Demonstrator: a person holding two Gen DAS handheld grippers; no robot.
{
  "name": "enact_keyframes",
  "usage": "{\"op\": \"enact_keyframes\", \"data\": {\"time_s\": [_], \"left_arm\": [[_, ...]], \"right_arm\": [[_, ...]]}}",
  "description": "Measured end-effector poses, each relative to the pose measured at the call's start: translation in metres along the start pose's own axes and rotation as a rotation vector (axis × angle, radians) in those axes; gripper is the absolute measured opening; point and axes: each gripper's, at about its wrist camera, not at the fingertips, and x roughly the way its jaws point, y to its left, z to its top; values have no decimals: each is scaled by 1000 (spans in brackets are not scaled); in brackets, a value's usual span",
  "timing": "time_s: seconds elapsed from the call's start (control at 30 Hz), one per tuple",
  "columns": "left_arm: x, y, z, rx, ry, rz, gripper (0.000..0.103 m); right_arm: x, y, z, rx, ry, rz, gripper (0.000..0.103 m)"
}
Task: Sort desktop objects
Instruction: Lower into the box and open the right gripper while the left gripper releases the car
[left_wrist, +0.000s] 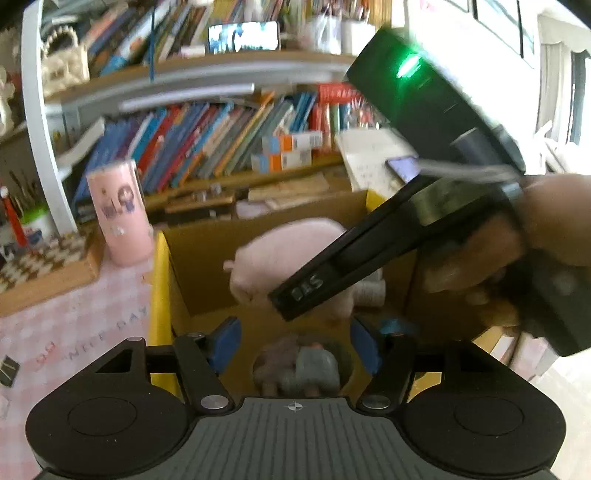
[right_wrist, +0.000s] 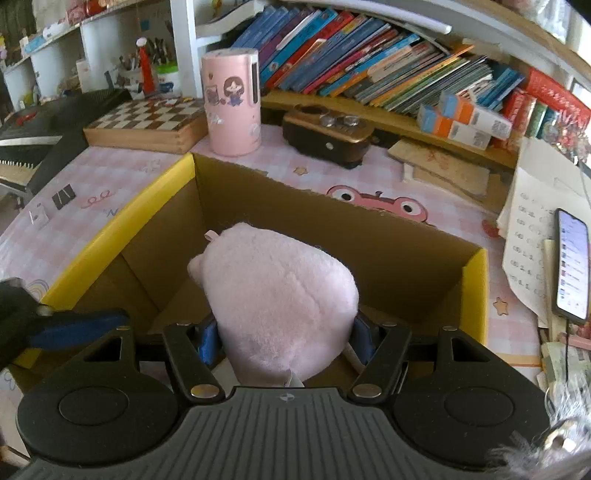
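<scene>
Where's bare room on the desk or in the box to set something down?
Free: box floor right of the pink plush held in the right claw, and pink tablecloth between the box's yellow edge and the chessboard. Crowded: right side, with papers and phone, and the back by the pink canister.

Right gripper (right_wrist: 284, 341) was angled downward, blue pads (right_wrist: 208, 341) pressed against a soft body on both sides. Left gripper (left_wrist: 295, 341) had its fingers spread wide, nothing between them. Right hand (left_wrist: 491, 258) gripped its handle.
</scene>
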Motion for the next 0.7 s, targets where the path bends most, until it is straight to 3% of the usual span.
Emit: {"op": "enact_keyframes", "data": {"time_s": [0.47, 0.57, 0.7], "left_arm": [[-80, 31, -17, -138, -141, 74, 70], [-85, 37, -20, -171, -146, 102, 70], [-87, 45, -24, -190, -128, 134, 77]], "right_arm": [[24, 8, 13, -12, 37, -15, 71], [14, 11, 15, -11, -25, -29, 87], [-7, 17, 16, -27, -98, -49, 90]]}}
